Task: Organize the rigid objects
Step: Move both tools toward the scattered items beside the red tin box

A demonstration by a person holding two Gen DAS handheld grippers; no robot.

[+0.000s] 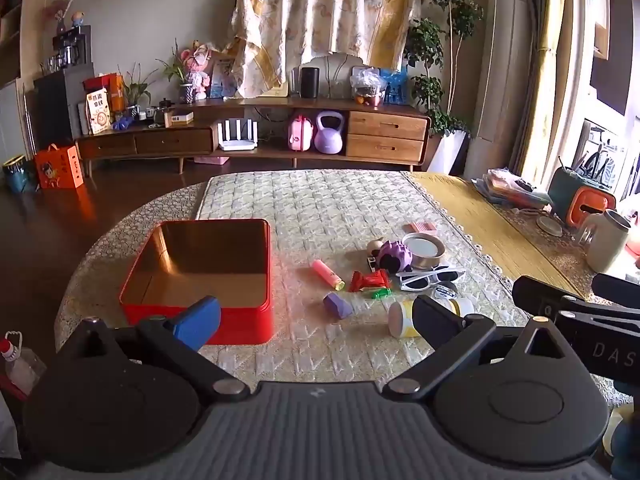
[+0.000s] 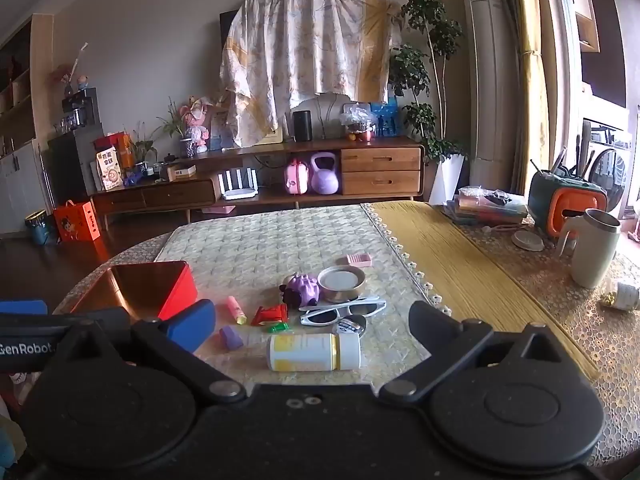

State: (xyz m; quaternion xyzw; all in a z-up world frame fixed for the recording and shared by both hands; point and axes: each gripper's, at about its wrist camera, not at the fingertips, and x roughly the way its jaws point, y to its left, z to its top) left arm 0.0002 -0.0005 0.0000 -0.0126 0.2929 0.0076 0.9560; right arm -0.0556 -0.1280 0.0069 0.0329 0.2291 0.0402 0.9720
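Note:
An empty red tin box (image 1: 196, 316) (image 2: 176, 292) sits at the table's left. To its right lies a cluster: a pink highlighter (image 1: 327, 274), a purple block (image 1: 337, 305), a red toy (image 1: 368, 280), a purple spiky toy (image 1: 394, 255), a round tin lid (image 1: 423, 249), white sunglasses (image 1: 430, 276) and a white-and-yellow bottle (image 2: 314, 352) on its side. My left gripper (image 1: 316, 316) is open and empty, just in front of the box. My right gripper (image 2: 310, 320) is open and empty, just before the bottle.
A pink comb-like piece (image 2: 359, 259) lies behind the lid. A beige mug (image 2: 592, 252), an orange-and-green holder (image 2: 568, 204) and stacked books (image 2: 488, 204) stand at the table's right. A small jar (image 2: 622, 295) lies near the mug.

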